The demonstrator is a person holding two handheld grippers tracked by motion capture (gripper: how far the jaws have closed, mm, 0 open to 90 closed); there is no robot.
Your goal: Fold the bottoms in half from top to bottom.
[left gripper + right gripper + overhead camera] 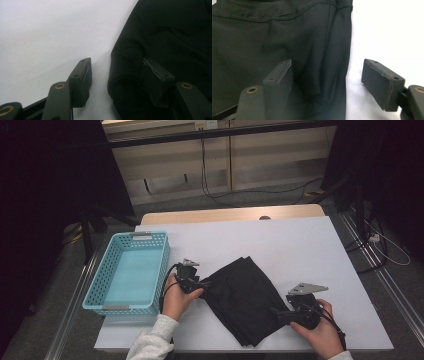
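Observation:
A black folded garment [245,297] lies on the white table [280,240], near its front edge. My left gripper [204,284] is at the garment's left edge. In the left gripper view the left gripper [117,72] stands open astride the garment [170,37]: one jaw over bare table, the other over the cloth, and the pads do not press on it. My right gripper [275,311] is at the garment's lower right edge. It stands open [328,75] with a fold of the garment [274,37] between its jaws, one jaw on cloth and one over the table.
A light blue plastic basket [107,265] sits at the table's left side, just left of my left hand. A wooden strip runs along the table's far edge. Cables and dark stands are on the floor beyond and to the right.

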